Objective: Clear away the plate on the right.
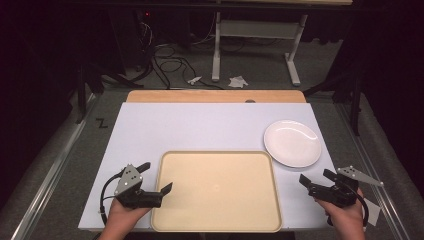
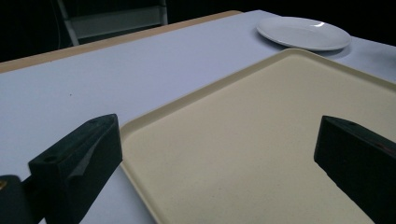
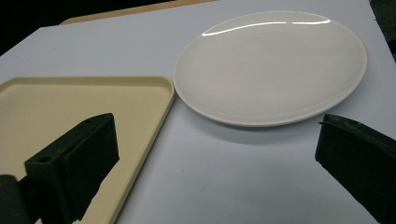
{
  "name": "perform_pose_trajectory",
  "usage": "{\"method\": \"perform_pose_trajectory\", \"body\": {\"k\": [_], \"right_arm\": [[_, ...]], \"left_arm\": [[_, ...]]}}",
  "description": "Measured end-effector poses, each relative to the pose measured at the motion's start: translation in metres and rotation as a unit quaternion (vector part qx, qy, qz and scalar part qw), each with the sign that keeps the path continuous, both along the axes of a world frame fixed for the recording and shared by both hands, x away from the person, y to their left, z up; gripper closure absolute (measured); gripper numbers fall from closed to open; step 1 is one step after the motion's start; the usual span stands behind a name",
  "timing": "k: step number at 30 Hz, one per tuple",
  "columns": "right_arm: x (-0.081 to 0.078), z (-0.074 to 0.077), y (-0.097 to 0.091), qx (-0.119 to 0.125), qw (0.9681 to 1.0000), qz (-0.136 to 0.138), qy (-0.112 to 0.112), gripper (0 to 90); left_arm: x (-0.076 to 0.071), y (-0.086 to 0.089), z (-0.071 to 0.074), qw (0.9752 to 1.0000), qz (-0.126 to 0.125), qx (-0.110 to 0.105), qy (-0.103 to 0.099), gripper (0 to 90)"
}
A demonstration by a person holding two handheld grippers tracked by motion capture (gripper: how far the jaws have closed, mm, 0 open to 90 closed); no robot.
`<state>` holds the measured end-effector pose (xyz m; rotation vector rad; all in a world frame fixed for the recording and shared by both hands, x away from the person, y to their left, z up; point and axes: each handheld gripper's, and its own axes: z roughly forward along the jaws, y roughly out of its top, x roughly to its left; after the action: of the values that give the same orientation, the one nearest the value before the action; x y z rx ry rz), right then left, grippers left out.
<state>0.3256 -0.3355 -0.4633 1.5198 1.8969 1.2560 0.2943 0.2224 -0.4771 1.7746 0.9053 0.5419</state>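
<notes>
The round white plate [image 1: 292, 143] sits on the table's white top [image 1: 200, 130], just beside the big tan plastic tray [image 1: 216, 190]. The left gripper [image 1: 158, 177] and right gripper [image 1: 315, 180] are both wide open, holding nothing. One left jaw seems to hang over the tray's edge.

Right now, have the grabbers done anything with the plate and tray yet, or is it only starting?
It looks like only the start. The white plate sits bare on the table, beside the beige tray, whose surface holds nothing. The left gripper hangs open over the tray's left edge, and the right gripper is open, pointing toward the plate. Neither holds anything, so any gripping or moving is still left.
</notes>
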Motion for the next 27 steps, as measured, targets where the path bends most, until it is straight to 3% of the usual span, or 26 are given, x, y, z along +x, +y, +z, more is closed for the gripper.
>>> {"method": "perform_pose_trajectory", "body": {"k": [13, 19, 27], "right_arm": [[0.027, 0.01, 0.019, -0.028, 0.9996, 0.0, 0.007, 0.0], [0.046, 0.019, 0.027, -0.037, 0.9993, 0.0, -0.008, 0.0], [0.065, 0.019, 0.035, -0.041, 0.9991, 0.004, -0.012, 0.1]], "left_arm": [[-0.001, 0.003, 0.0, 1.0, -0.004, -0.006, -0.002, 1.7], [-0.001, 0.003, 0.001, 0.9999, -0.008, -0.007, -0.001, 1.7], [-0.002, 0.001, -0.001, 0.9999, -0.011, -0.013, -0.001, 1.7]]}}
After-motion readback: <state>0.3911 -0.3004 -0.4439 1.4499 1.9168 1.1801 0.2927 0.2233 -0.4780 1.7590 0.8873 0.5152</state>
